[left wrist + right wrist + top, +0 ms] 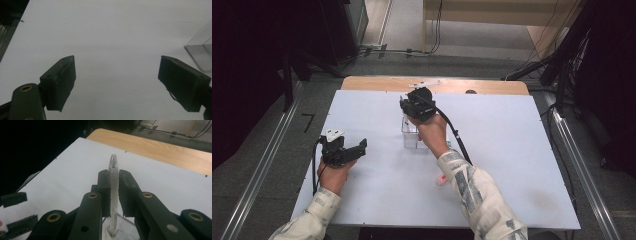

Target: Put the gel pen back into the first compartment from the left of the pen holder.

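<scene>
The right gripper (114, 192) clamps one pen (114, 185), its long axis upright, lower end dipping into the clear box (410, 136) directly beneath at 6 o'clock. The left gripper (343, 151) idles with jaws spread and empty at the box's 8 o'clock, well apart. One pen, one box.

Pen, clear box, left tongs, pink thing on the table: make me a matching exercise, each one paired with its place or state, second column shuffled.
Things:
1. pen
2. clear box
3. left tongs
4. pink thing

Places or states:
A. open, with nothing between the jaws
B. lying on the white table beside the right sleeve
C. upright, clamped in the right tongs
D. standing on the table under the right hand

Pairs: 1-C, 2-D, 3-A, 4-B
</scene>
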`<state>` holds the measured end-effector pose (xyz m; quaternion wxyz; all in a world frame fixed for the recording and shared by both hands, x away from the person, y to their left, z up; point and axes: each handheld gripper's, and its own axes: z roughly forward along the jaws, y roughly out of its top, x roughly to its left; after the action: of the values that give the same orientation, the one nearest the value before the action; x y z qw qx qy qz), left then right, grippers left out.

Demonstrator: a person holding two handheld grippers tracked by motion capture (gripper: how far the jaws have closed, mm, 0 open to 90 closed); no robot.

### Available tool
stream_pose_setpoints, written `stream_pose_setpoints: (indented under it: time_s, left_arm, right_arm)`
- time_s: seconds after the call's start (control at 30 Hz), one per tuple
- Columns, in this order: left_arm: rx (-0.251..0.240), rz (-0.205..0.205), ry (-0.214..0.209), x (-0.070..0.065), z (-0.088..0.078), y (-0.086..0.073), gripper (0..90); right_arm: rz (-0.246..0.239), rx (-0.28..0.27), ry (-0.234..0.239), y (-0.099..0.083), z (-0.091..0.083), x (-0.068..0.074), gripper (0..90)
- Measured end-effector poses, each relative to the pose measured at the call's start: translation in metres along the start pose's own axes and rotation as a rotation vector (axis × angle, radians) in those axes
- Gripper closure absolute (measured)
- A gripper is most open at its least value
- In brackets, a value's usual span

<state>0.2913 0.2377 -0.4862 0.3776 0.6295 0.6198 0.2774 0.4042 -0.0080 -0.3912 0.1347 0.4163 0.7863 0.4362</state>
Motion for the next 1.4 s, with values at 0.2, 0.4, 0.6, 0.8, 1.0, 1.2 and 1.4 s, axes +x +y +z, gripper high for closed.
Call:
stream_pose_setpoints:
  time_s: [0.2, 0.4, 0.6, 0.8, 1.0, 1.2, 1.4]
  left_arm:
    - [0.006, 0.007, 0.002, 0.0, 0.001, 0.0, 15.1]
    - [0.007, 0.008, 0.004, -0.001, 0.001, -0.001, 15.1]
    - [0.007, 0.007, 0.004, 0.0, 0.002, -0.001, 15.1]
    - [0.01, 0.009, 0.004, -0.001, 0.001, -0.001, 15.1]
    - [0.008, 0.009, 0.005, -0.001, 0.002, -0.001, 15.1]
    - [0.009, 0.008, 0.007, -0.001, 0.002, -0.001, 15.1]
    - [0.01, 0.008, 0.008, -0.001, 0.003, -0.001, 15.1]
  right_arm:
    - [-0.018, 0.009, 0.008, -0.015, -0.005, 0.0, 78.3]
    - [-0.024, 0.025, 0.006, -0.024, -0.005, -0.003, 78.0]
    - [-0.032, 0.037, 0.013, -0.031, -0.005, -0.005, 73.3]
    - [-0.036, 0.043, 0.037, -0.035, -0.008, -0.009, 58.1]
    - [-0.031, 0.02, 0.049, -0.038, -0.02, -0.013, 46.2]
    - [-0.027, -0.003, 0.002, -0.047, -0.035, -0.017, 33.3]
    - [-0.016, -0.01, -0.013, -0.058, -0.05, -0.027, 27.9]
